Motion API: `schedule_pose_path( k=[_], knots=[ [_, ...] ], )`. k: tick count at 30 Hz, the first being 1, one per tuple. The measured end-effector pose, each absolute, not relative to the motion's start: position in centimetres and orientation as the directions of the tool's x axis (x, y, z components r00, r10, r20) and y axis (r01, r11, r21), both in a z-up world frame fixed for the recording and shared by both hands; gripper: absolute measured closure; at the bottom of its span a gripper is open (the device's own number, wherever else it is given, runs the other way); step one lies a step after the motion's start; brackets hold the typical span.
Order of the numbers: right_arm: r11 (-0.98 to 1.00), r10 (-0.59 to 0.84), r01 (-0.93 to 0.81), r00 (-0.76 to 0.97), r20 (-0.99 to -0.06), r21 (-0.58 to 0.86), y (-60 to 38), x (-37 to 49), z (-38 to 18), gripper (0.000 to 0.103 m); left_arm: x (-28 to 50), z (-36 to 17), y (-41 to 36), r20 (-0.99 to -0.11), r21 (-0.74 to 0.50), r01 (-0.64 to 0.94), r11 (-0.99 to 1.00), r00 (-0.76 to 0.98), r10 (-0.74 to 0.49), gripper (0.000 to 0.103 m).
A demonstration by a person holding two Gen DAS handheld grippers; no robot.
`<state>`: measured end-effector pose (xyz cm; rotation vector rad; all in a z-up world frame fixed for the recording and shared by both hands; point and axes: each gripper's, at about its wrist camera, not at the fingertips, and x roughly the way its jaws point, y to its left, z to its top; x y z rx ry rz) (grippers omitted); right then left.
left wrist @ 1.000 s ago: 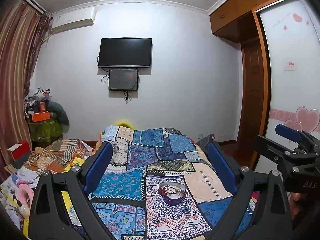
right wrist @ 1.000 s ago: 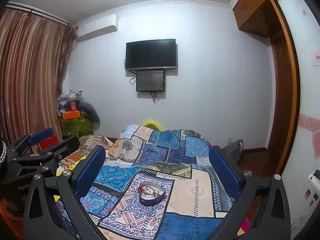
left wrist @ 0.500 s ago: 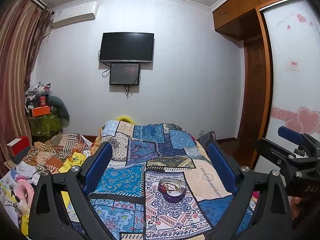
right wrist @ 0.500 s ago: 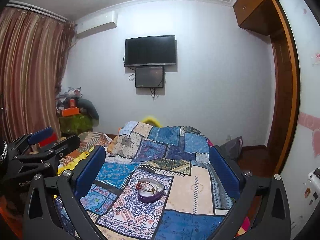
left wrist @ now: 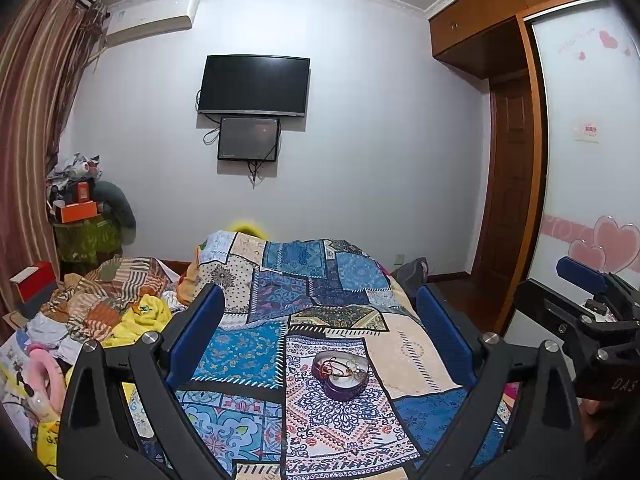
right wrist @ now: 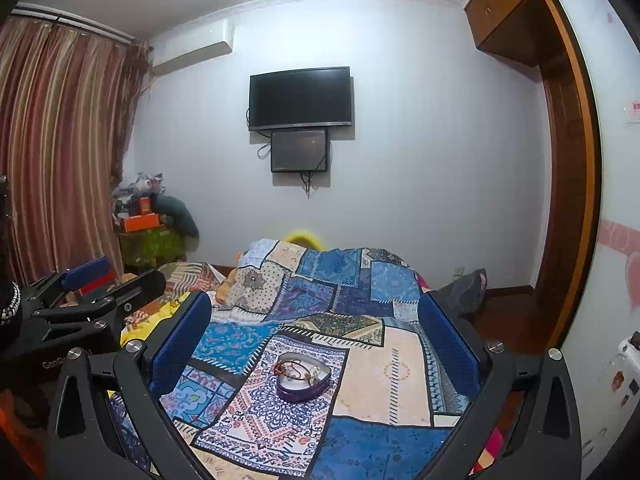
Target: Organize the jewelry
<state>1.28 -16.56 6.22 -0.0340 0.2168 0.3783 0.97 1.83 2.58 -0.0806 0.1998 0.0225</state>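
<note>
Nearest the camera, the left tongs [left wrist: 318, 332] are seen spread wide apart, with nothing held between their blue pads and nothing touched. The right tongs [right wrist: 314, 330] are likewise spread wide and empty. Each pair is also glimpsed from the other's view, cut off at the frame edge, and the hands holding them are almost entirely hidden.

Between the open fingers, a purple heart-shaped jewelry box [left wrist: 340, 374] is seen resting on the bed [left wrist: 256, 354], on a patterned patch of the patchwork quilt. It lies ahead of both tongs and apart from them. Inside the box, a tangle of jewelry [right wrist: 300, 372] is visible: reddish cord and small gold pieces, too small for single items to be made out.

To the left of the bed, a heap of clothes [left wrist: 116, 308] is piled, partly hidden behind the left tongs' frame. A yellow object [left wrist: 246, 227] behind the bed's far end is mostly concealed by the quilt.

On the far wall, a dark television [left wrist: 254, 85] is mounted, with a smaller screen [left wrist: 248, 138] beneath it.
</note>
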Motion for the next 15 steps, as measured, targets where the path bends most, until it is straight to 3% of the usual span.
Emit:
schedule_pose_path(
  k=[15],
  knots=[
    [0.932, 0.358, -0.363, 0.906, -0.227, 0.022, -16.99, 1.57, 6.18, 0.001, 0.90, 2.33, 1.71, -0.189, -0.066, -0.020, 0.998, 0.982, 0.007, 0.006]
  ],
)
